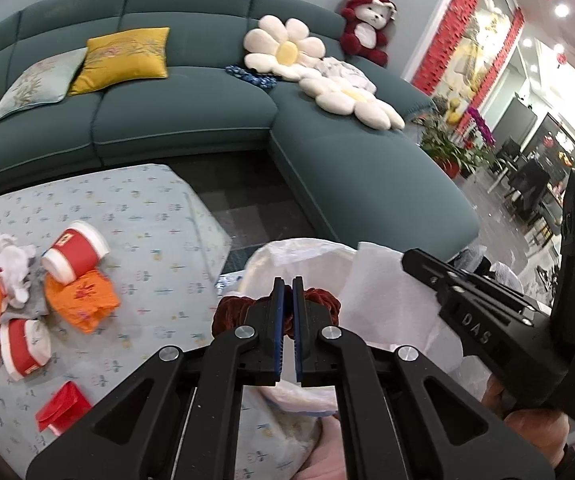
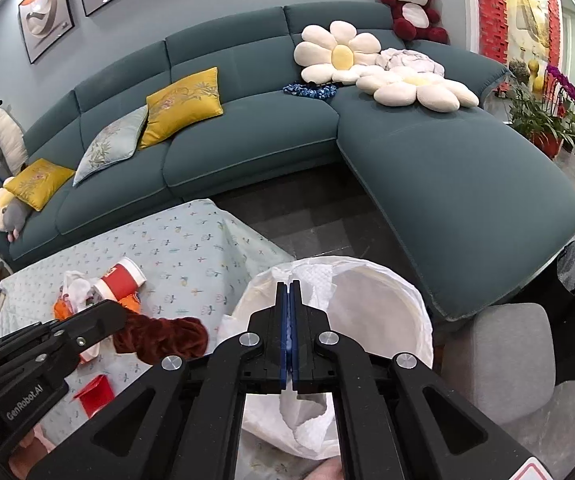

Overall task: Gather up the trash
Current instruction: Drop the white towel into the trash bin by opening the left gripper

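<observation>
Pinching a dark red velvet scrunchie (image 1: 247, 312), the left hand-held gripper (image 1: 288, 286) hangs beside the white bag (image 2: 387, 304), whose rim the right hand-held gripper (image 2: 289, 286) clamps.

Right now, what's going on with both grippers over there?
The left gripper is shut on a dark red velvet scrunchie beside the white-lined trash bin. The right gripper is shut on a white paper towel over the bin. Red paper cups and orange wrappers remain on the table.
</observation>
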A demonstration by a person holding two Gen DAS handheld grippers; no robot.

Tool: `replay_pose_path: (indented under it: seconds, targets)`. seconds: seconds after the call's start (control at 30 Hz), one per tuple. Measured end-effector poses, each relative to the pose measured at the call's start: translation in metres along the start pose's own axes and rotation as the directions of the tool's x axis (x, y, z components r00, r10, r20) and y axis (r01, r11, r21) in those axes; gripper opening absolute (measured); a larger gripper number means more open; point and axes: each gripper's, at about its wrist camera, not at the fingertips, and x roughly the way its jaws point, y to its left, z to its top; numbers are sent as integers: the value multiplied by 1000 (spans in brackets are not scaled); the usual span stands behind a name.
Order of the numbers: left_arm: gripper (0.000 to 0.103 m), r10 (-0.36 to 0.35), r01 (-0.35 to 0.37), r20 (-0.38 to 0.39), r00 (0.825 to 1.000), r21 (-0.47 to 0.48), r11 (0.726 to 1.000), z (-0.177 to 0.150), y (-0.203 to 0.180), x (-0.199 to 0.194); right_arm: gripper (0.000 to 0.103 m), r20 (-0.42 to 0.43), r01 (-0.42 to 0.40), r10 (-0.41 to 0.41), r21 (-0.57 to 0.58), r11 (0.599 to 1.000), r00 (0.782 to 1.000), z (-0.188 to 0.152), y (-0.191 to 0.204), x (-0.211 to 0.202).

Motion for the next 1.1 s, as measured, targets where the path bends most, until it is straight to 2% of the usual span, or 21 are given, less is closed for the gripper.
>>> replay_pose_path:
  seconds: [0.1,0.2,0.23,0.3,0.43,0.5,0.6,0.7,0.77,0.93,1.1]
  targets:
    - [6,-19,19,-11,1000,-5,1000,2,-10,7,3,3,11,-11,6,1000,1000,1,-6,0]
    - [39,-4,4,-10,1000,-10,1000,4,-17,11,12,16,23,-23,11,1000,1000,2,-11,-4]
    - [41,1,-1,-5,1000,-12,1000,5,-17,11,14,19,23,-23,12,1000,1000,2,-12,-5]
    - [42,5,-5,-6,1000,-15,1000,5,-18,12,24,26,27,-27,11,1000,999,3,-13,-8]
    - [43,23,-23,-4,1000,-24,999,4,-14,10,32,41,32,-32,11,999,999,5,-14,-15]
    - [43,34,-34,-2,999,-28,999,2,-10,7,41,49,30,-31,16,999,998,6,-13,-18]
    - [45,51,-51,5,999,-42,998,0,-2,0,48,65,25,-26,18,1000,998,6,-7,-24]
    - [48,79,-78,17,997,-47,996,-3,10,-10,53,66,15,-15,3,1000,998,4,6,-26]
    - [53,100,-99,27,995,-54,994,-6,20,-18,55,65,8,-8,-6,1000,998,3,14,-26]
    - [59,161,-157,48,986,-66,985,-18,51,-40,57,54,-24,26,-39,999,998,-5,44,-26]
    - [59,197,-192,51,979,-88,977,-29,81,-58,57,33,-52,55,-93,994,998,-17,82,-25]
